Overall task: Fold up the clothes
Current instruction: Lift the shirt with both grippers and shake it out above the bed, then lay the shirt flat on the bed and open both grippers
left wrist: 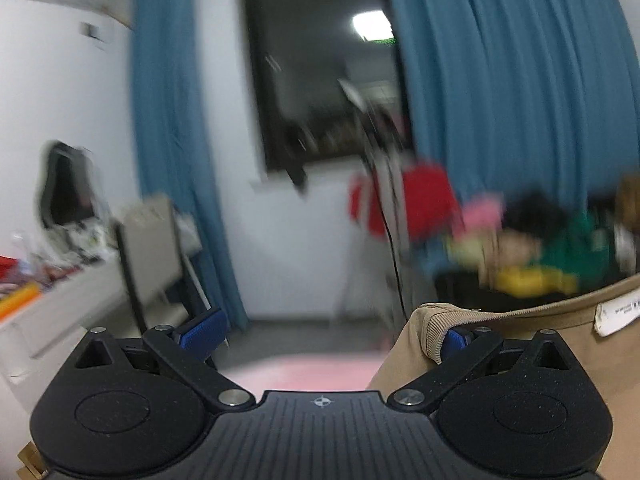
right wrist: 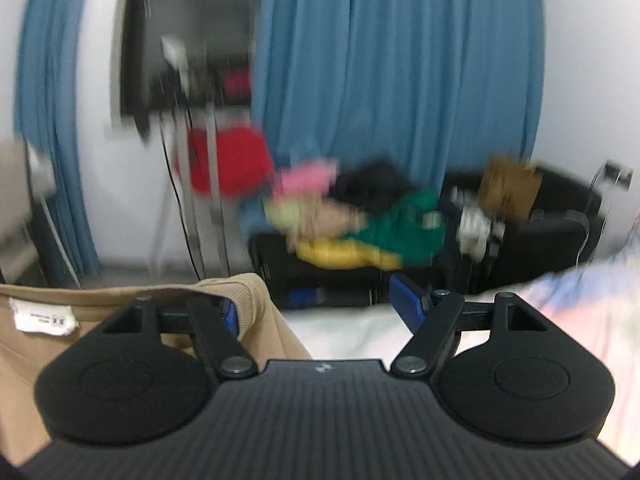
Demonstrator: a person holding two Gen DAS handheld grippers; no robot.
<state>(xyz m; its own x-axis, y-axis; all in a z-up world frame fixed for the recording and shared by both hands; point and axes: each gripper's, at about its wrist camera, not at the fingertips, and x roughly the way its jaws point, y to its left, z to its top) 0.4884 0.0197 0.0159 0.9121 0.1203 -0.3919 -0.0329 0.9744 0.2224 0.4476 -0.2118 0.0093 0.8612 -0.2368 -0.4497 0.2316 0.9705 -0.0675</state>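
Both tongs stand wide. The tan garment [left wrist: 500, 344] drapes over the left tongs' [left wrist: 328, 336] right finger and the right tongs' [right wrist: 320, 304] left finger, probably hooked to spread its collar.

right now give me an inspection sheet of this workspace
surface: pink and white bedding below, blurred.
job's things: tan garment held up, collar draped over one finger of each gripper, white label showing.
clutter: heap of coloured clothes on dark luggage.
grippers: left hand-held gripper and right hand-held gripper both spread wide.
cables: dark cord down a stand.
surroundings: blue curtains, dark window, white wall.
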